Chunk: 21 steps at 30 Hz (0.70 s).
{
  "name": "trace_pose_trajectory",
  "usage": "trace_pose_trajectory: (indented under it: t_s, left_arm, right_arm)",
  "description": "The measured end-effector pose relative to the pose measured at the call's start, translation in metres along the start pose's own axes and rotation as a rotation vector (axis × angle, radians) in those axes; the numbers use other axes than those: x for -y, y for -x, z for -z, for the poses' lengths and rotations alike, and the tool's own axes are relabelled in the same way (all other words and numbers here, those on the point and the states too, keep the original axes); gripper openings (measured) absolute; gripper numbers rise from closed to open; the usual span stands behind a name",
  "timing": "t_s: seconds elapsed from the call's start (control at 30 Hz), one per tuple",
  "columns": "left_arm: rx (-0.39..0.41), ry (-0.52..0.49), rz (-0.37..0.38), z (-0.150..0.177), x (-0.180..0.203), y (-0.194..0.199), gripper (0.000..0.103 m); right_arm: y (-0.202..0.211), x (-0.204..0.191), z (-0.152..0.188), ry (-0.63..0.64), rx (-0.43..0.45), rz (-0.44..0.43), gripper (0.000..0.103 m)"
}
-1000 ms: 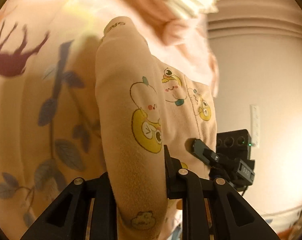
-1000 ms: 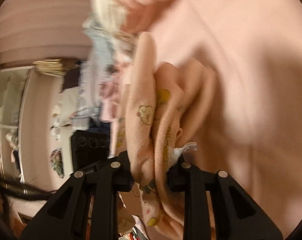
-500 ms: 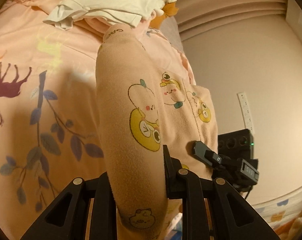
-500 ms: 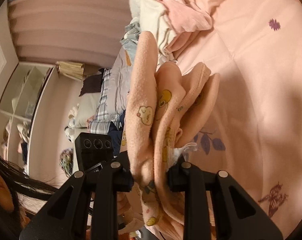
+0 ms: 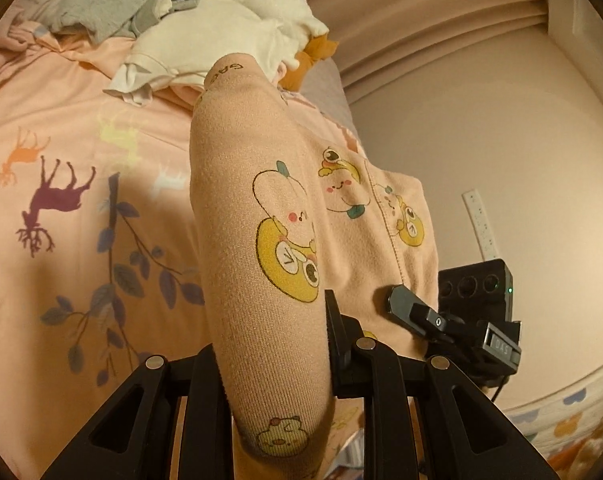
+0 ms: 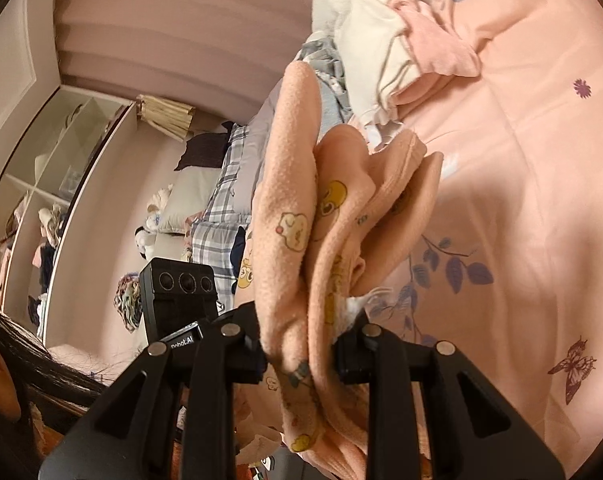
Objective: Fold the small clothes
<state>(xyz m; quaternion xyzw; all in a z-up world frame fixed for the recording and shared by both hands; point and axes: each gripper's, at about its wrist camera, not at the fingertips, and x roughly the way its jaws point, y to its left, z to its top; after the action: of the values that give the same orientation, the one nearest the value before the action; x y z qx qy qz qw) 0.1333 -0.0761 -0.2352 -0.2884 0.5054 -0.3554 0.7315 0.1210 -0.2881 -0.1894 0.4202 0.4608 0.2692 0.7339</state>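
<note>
A small peach garment (image 5: pixel 261 216) printed with yellow cartoon animals hangs in the air above a pink bedspread (image 5: pixel 61 240). My left gripper (image 5: pixel 273 344) is shut on one thick rolled edge of it. The right gripper (image 5: pixel 453 320) shows beyond, at the cloth's far edge. In the right wrist view the same peach garment (image 6: pixel 301 220) is bunched in several folds, and my right gripper (image 6: pixel 301 344) is shut on that bunch. The left gripper's camera block (image 6: pixel 177 292) sits to the left there.
A heap of unfolded clothes (image 5: pixel 189 20), white, grey and pink, lies at the far end of the bedspread (image 6: pixel 521 200). A wall with a power strip (image 5: pixel 481 224) stands to the right. A person's hair and face edge (image 6: pixel 5 380), shelves (image 6: pixel 41 200) and plaid bedding (image 6: pixel 225 196) lie left.
Both grippers have risen with the garment held between them and rolled a little. The bedspread has dropped farther away, and the clothes heap has come fully into view.
</note>
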Motion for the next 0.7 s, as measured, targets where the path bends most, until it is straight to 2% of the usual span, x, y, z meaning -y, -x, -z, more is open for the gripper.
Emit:
trace_pose_trajectory:
  t_s: [0.2, 0.7]
  left_arm:
    - [0.036, -0.011, 0.018, 0.005, -0.003, 0.025, 0.021]
    - [0.090, -0.049, 0.003, 0.001, 0.003, 0.065, 0.021]
  right_arm:
    - [-0.006, -0.018, 0.007, 0.040, 0.008, -0.014, 0.025]
    - [-0.026, -0.053, 0.013, 0.082, 0.002, -0.066, 0.025]
